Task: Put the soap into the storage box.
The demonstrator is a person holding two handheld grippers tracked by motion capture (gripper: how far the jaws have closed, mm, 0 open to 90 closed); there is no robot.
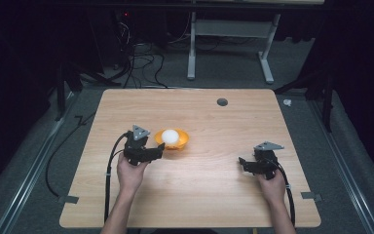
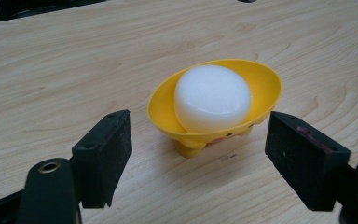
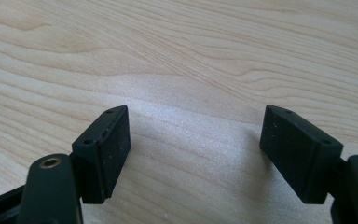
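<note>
A small yellow bowl [image 1: 181,143] on little feet stands on the wooden table [image 1: 214,195], left of centre. A round white ball [image 1: 170,137] fills its hollow. In the left gripper view the bowl [image 2: 265,84] and the ball [image 2: 213,98] sit just beyond the jaws. My left gripper [image 1: 160,151] is open, held just left of the bowl and pointing at it, with nothing between its fingers [image 2: 103,156]. My right gripper [image 1: 242,162] is open over bare wood at the right of the table; its fingers [image 3: 103,151] hold nothing.
A dark round hole [image 1: 222,102] sits near the table's far edge. Beyond the table stand a white metal frame [image 1: 233,44] and loose cables [image 1: 141,63] on the grey floor. Each gripper trails a black cable toward the near edge.
</note>
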